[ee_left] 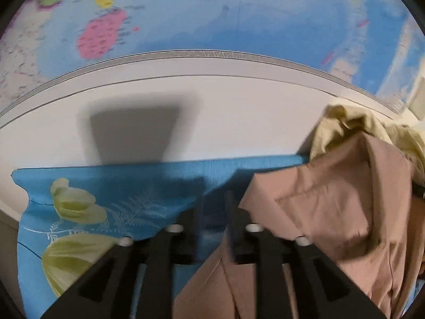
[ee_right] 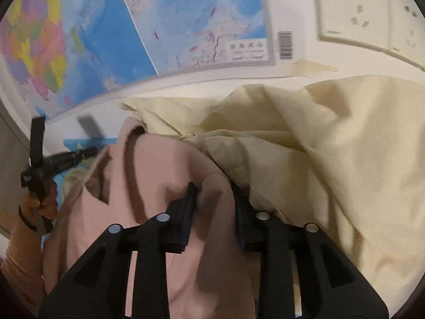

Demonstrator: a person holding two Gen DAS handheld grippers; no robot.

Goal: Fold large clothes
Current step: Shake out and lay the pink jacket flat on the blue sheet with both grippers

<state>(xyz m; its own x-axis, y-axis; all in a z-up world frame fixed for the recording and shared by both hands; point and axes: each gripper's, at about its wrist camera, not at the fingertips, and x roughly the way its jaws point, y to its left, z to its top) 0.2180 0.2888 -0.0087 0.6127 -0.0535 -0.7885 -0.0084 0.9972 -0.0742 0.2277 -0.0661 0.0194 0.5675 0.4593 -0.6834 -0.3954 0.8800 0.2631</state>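
A dusty-pink garment (ee_left: 318, 212) lies bunched on the right of the white table (ee_left: 212, 122) and fills the middle of the right wrist view (ee_right: 159, 186). My left gripper (ee_left: 215, 212) has its jaws a little apart, with a fold of the pink cloth against the right finger; the grip is unclear. My right gripper (ee_right: 216, 199) has a fold of the pink garment bulging between its jaws. The left gripper (ee_right: 63, 156) shows at the left of the right wrist view, held in a hand.
A blue cloth with pale green flowers (ee_left: 106, 207) lies flat on the table under the left gripper. A pale yellow cloth (ee_right: 305, 146) is heaped behind and right of the pink garment. A world map (ee_left: 212, 18) and a wall socket (ee_right: 358, 8) are on the wall behind.
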